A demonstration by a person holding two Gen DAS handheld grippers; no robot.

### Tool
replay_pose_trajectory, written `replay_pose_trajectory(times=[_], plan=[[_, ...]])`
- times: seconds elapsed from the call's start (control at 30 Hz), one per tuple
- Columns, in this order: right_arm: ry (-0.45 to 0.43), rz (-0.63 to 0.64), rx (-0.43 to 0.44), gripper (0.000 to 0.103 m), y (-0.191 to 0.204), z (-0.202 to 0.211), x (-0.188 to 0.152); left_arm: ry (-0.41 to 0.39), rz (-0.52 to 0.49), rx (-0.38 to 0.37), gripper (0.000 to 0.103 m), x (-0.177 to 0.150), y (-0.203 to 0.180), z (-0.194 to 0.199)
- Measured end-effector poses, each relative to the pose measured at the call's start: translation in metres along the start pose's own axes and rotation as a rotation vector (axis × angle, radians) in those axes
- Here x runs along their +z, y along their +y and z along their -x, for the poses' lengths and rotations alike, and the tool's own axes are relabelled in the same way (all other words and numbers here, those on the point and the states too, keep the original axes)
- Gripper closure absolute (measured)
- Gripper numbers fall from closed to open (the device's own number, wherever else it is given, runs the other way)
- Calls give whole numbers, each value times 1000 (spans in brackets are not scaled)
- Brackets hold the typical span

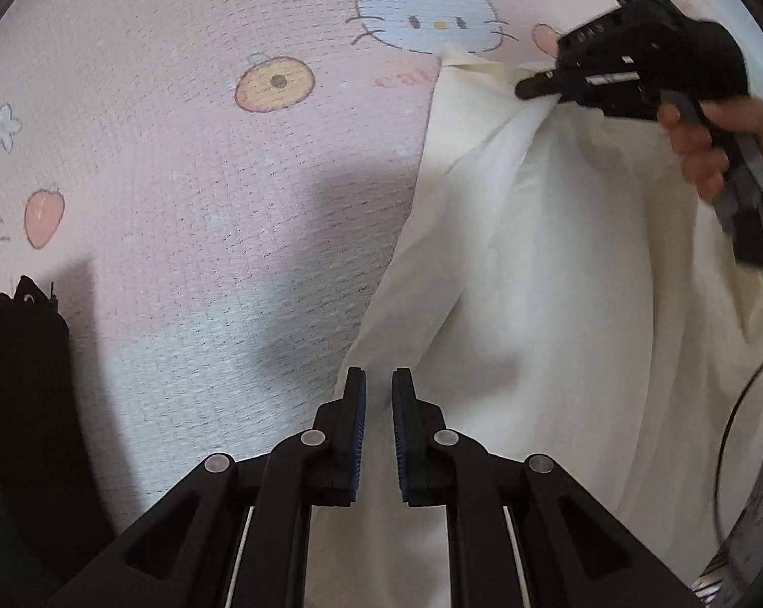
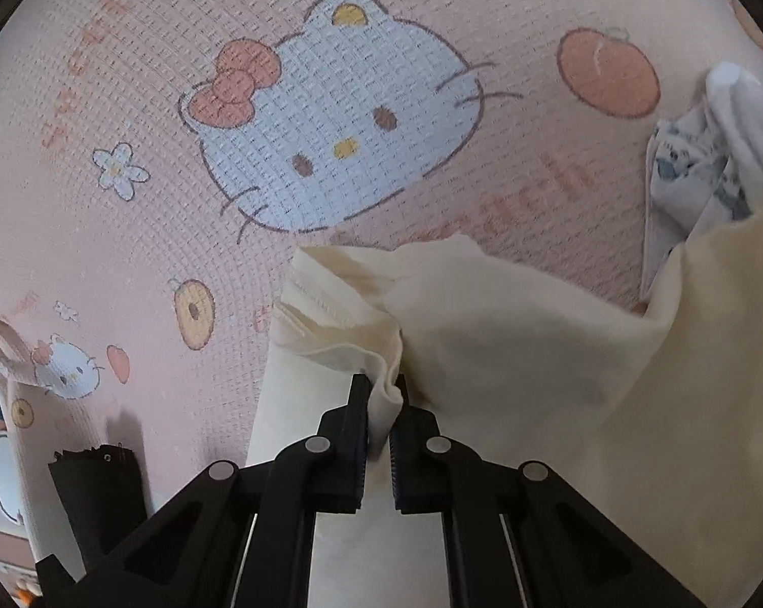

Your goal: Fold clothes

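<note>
The right gripper (image 2: 381,395) was seen clamped on a bunched fold of the cream garment (image 2: 508,354), the cloth pinched between its two black fingers (image 2: 357,405) close to a stitched hem that curled up just ahead of the tips. In the left wrist view the same right gripper (image 1: 531,87) was shown from the side, held by a person's hand (image 1: 695,147) around its grey handle, with the cloth drawn up in a taut ridge to its tips. The left gripper (image 1: 378,380) was found nearly closed, its blue-padded fingers (image 1: 356,405) standing a narrow gap apart over the near edge of the cream garment (image 1: 533,304); cloth was seen in that gap, but whether it was actually pinched could not be told.

The garment was spread in loose folds over the right side of a pink cartoon-cat printed mat (image 1: 178,177), with one long edge running diagonally from the right gripper's tips down toward the left gripper. The mat (image 2: 128,228) was printed with cat faces, flowers and fruit. A black item (image 1: 21,405) was seen lying at the left edge of the mat, well apart from the garment. A white patterned cloth (image 2: 705,167) was seen crumpled beyond the garment's far right side, touching it. A thin dark cable (image 1: 736,430) was seen curving at the right edge of the left wrist view.
</note>
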State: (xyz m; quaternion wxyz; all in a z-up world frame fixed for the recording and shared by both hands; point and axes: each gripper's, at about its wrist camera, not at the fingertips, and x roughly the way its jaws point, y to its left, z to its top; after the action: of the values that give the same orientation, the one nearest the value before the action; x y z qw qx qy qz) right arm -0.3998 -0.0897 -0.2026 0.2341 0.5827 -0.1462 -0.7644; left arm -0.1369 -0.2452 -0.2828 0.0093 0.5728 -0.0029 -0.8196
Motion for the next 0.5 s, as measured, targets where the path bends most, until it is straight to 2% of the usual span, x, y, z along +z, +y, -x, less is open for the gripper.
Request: replay_pose_trajectory(times=[0.07,0.1,0.13,0.2,0.23,0.27,0.33,0.37,0.43,0.5], plan=[[21,-3,5,98,-11,4,1,14,-41,14,94,-7,-3,-7],[30,-4,9,98,-17,6,0,-17,-83,32,93,-12,-7,-5],[32,-4,11,98,-19,6,-2,-40,-130,66,92,-17,-14,-4],[34,-3,15,98,-23,7,-7,-83,-255,191,82,-27,-33,-2],[36,-2,18,98,-25,7,-9,-123,-335,291,64,-34,-44,-3],[37,-5,24,98,-27,8,-10,-162,-414,385,38,-41,-54,-4],[40,-24,48,98,-33,10,-13,-233,-561,547,24,-53,-70,-8],[42,-34,60,98,-35,11,-14,-255,-610,604,24,-57,-76,-10],[49,-29,61,98,-38,14,-15,-228,-576,594,23,-53,-75,-7],[57,-12,53,98,-41,18,-16,-183,-496,557,23,-54,-64,5]])
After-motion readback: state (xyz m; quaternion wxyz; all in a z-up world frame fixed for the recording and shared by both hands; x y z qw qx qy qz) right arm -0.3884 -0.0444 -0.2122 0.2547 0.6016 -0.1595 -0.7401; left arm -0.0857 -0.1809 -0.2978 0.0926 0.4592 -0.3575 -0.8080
